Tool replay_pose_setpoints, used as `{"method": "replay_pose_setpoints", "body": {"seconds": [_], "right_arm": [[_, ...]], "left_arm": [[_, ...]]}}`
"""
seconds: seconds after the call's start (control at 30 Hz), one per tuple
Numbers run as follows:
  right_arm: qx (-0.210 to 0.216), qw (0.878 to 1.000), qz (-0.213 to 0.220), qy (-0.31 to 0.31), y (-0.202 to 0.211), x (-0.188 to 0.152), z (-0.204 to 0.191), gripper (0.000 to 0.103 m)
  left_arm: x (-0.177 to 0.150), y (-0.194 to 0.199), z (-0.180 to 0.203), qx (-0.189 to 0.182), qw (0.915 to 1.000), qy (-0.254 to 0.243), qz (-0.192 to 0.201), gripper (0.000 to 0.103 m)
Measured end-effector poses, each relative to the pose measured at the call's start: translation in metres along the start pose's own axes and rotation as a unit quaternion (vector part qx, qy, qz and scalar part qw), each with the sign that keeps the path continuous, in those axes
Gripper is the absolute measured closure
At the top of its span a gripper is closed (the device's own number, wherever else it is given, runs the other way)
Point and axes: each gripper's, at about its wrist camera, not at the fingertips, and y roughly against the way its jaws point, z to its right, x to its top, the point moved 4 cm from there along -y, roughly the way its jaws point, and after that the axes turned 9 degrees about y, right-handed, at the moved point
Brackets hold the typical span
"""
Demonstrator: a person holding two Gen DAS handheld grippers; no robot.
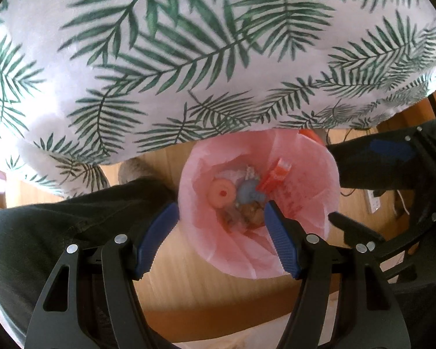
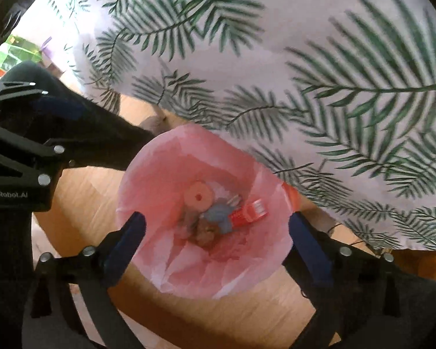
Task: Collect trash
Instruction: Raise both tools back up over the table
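A bin lined with a pink bag [image 1: 305,192] stands on the wooden floor below the table edge; it also shows in the right wrist view [image 2: 160,180]. Inside lie a peach round lid [image 1: 222,193], a blue scrap [image 1: 248,193], a red wrapper [image 1: 274,174] and brown food scraps [image 1: 251,216]. The same lid [image 2: 199,196], the blue scrap [image 2: 218,215] and the wrapper [image 2: 250,210] show from the right wrist. My left gripper [image 1: 221,212] hangs open and empty above the bin. My right gripper [image 2: 216,224] is open and empty above the bin mouth.
A white tablecloth with green palm leaves [image 1: 189,58] hangs over the table above the bin and fills the upper half [image 2: 305,58]. The person's dark-trousered legs [image 1: 58,218] flank the bin. A white power strip [image 1: 373,202] lies on the floor at the right.
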Motion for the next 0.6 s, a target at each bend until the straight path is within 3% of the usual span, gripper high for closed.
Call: {"method": "replay_pose_setpoints", "body": {"seconds": [0.13,0.2,0.3,0.37,0.53,0.6], "right_arm": [[-0.033,0.999,0.009,-0.003,0.020,-0.001,0.002,0.005],[-0.036,0.999,0.036,0.013,0.040,-0.001,-0.001,0.005],[-0.085,0.992,0.077,0.049,0.071,-0.003,-0.006,0.005],[-0.087,0.991,0.088,0.054,0.091,-0.002,-0.006,0.005],[-0.096,0.987,0.127,0.009,0.162,0.015,0.014,0.005],[-0.112,0.979,0.173,0.001,0.203,0.028,0.024,0.005]], "left_arm": [[0.003,0.019,0.009,-0.010,0.9994,-0.024,0.023,0.036],[0.005,0.033,0.014,-0.021,0.9985,-0.037,0.035,0.033],[0.007,0.065,0.022,-0.017,0.9950,-0.062,0.076,0.032],[0.009,0.089,0.026,-0.020,0.9929,-0.065,0.098,0.032],[0.031,0.176,0.036,-0.018,0.9805,-0.082,0.178,0.032],[0.044,0.210,0.038,-0.024,0.9732,-0.082,0.213,0.029]]}}
